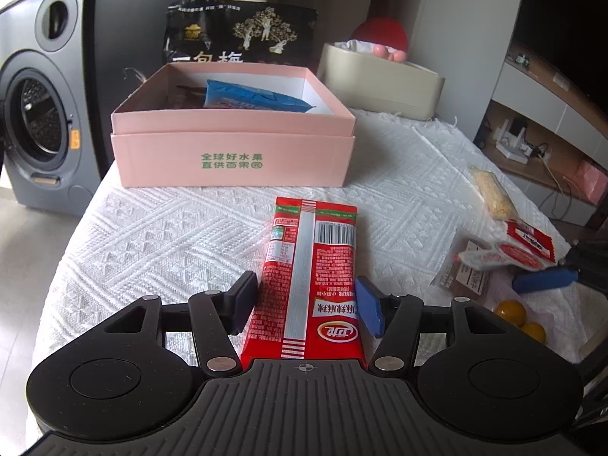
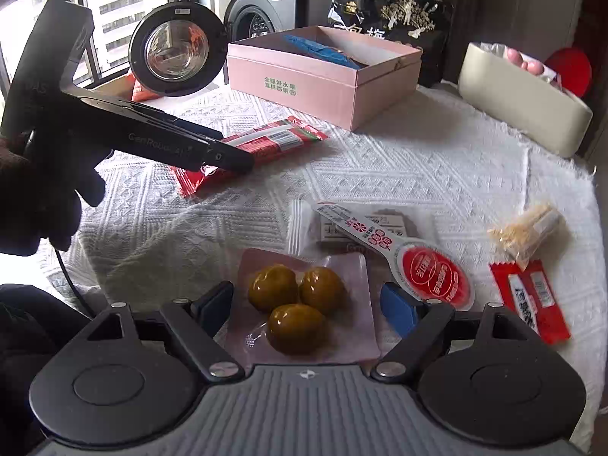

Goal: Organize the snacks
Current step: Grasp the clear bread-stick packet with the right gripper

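Note:
A long red snack packet [image 1: 309,281] lies on the white cloth between the fingers of my left gripper [image 1: 307,304]. The jaws stand at its two sides and touch it, so the gripper is shut on it. The packet also shows in the right wrist view [image 2: 266,142]. My right gripper [image 2: 307,307] is open, with its fingers on either side of a clear pack of three brown eggs [image 2: 296,307]. The pink box [image 1: 233,140] stands at the back and holds a blue packet [image 1: 254,98].
A round red-lidded sachet [image 2: 429,273], a small red packet [image 2: 532,304], a pale grain bar [image 2: 528,231] and a brown pack [image 2: 364,228] lie on the cloth at the right. A black bag [image 1: 243,34] and a beige tray [image 1: 383,83] stand behind. A washing machine [image 1: 38,106] stands at the left.

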The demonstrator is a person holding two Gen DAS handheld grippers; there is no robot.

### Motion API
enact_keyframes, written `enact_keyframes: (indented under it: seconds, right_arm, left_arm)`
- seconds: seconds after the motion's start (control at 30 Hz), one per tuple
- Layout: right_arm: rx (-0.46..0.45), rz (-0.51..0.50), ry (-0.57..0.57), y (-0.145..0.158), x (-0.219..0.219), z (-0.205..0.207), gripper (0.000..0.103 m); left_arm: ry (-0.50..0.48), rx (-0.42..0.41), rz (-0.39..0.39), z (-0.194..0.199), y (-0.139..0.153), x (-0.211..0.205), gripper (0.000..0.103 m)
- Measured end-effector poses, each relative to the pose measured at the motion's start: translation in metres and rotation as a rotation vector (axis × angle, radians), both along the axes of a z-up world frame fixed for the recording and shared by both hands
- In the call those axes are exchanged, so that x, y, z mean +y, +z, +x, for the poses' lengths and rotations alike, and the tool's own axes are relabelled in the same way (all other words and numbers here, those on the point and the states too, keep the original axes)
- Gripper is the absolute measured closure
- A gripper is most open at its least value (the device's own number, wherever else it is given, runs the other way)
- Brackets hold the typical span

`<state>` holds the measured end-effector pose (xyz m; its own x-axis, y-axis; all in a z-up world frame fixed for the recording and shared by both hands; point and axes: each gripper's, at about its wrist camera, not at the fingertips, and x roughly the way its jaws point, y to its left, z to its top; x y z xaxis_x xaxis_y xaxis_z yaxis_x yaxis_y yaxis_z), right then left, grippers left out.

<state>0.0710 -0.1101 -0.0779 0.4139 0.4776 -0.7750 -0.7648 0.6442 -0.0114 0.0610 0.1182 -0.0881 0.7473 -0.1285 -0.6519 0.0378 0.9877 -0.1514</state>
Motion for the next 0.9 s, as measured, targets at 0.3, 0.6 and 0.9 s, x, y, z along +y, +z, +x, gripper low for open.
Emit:
enact_keyframes:
  seconds: [0.3, 0.6, 0.9]
  right_arm:
    - [-0.176, -0.099, -0.199, 0.009, -0.038, 0.033, 0.02]
    - [0.01, 0.174, -0.622, 0.016, -0.116, 0.08, 0.019]
    - [0.088, 0.346, -0.752, -0.01, -0.104, 0.137, 0.023]
  left_arm:
    - [0.003, -0.01, 0.012, -0.001, -0.001, -0.002, 0.041]
    - [0.009, -0.01, 0.02, -0.001, -0.001, -0.003, 0.041]
    - [0.009, -0.01, 0.037, 0.0, -0.001, -0.006, 0.041]
